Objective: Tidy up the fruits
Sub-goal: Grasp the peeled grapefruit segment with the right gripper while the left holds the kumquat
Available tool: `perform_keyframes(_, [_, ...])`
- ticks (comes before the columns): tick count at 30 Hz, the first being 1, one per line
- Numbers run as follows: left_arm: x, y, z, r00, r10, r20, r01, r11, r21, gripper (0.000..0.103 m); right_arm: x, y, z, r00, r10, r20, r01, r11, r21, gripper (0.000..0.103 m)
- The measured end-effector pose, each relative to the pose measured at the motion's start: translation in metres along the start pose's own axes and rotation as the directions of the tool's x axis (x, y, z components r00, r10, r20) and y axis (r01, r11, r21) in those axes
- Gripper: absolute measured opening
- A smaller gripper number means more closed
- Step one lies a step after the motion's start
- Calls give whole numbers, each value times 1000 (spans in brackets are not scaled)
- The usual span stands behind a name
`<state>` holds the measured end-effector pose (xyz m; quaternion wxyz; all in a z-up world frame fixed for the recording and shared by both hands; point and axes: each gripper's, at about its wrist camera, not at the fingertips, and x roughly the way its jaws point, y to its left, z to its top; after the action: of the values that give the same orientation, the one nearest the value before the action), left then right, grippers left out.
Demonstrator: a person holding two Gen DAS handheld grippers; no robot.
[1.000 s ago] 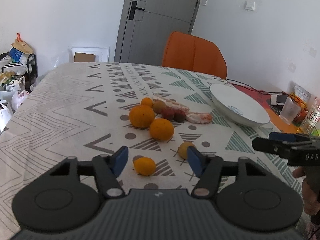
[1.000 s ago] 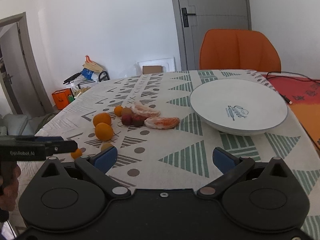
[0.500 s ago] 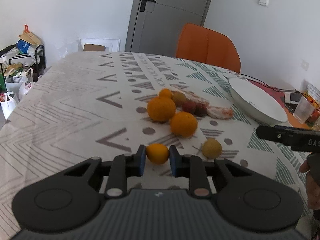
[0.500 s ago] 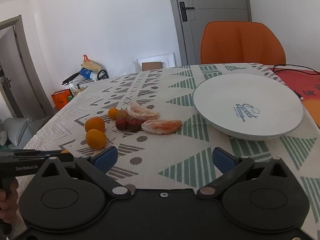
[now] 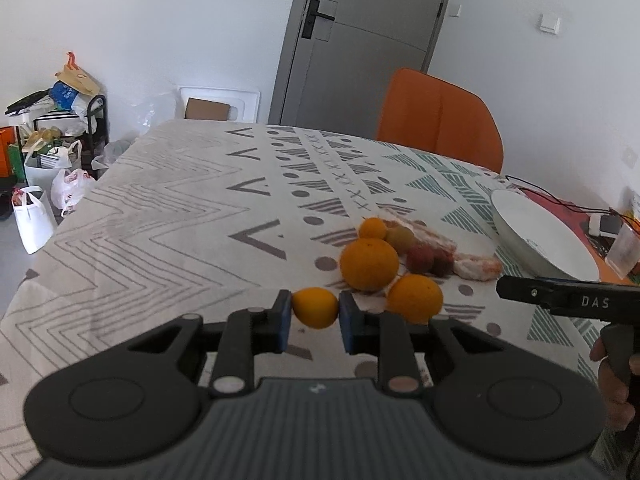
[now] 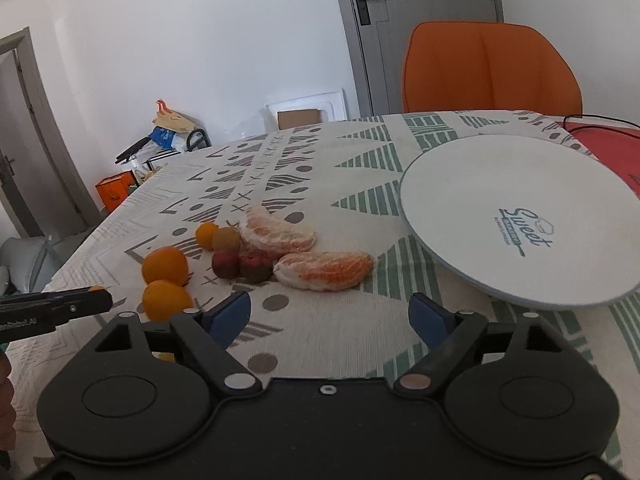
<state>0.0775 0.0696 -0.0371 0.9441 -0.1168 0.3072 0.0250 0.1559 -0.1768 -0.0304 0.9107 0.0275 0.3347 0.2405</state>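
At the left of the pile, the left gripper [image 5: 315,309] has its blue pads pressed on a small orange [image 5: 315,307], just in front of the pile and, as far as I can judge, lifted a little from the cloth [image 5: 168,216]. Such a fruit looks light, firm and round with smooth skin, so it may roll out; a hold across its middle is best. Right of it lie two bigger oranges [image 6: 165,266], some dark red fruits [image 6: 226,264] and soft peeled segments [image 6: 322,266], which would crush easily. Further right, the right gripper [image 6: 330,318] is closing with nothing between its jaws, near the segments. Far right of the pile stands the bowl [image 6: 472,184], marked "Sweet". The right gripper's side reads "DAS".
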Motion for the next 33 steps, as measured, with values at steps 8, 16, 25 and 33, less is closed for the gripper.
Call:
perform_keyframes(8, [10, 10, 3, 1000, 2, -6, -3, 1000, -14, 24, 23, 9, 8, 999, -26, -19, 25, 999, -35, 83])
perform_keyframes(16, [15, 20, 4, 1000, 5, -7, -5, 999, -43, 24, 35, 23, 11, 997, -75, -3, 74, 991, -114, 80])
perform_keyframes(25, [17, 26, 2, 1000, 2, -8, -2, 998, -60, 24, 42, 28, 9, 996, -84, 7, 84, 988, -128, 69])
perform_keyframes(33, [13, 25, 0, 1000, -12, 0, 12, 998, -61, 24, 32, 32, 4, 999, -45, -5, 44, 990, -133, 63])
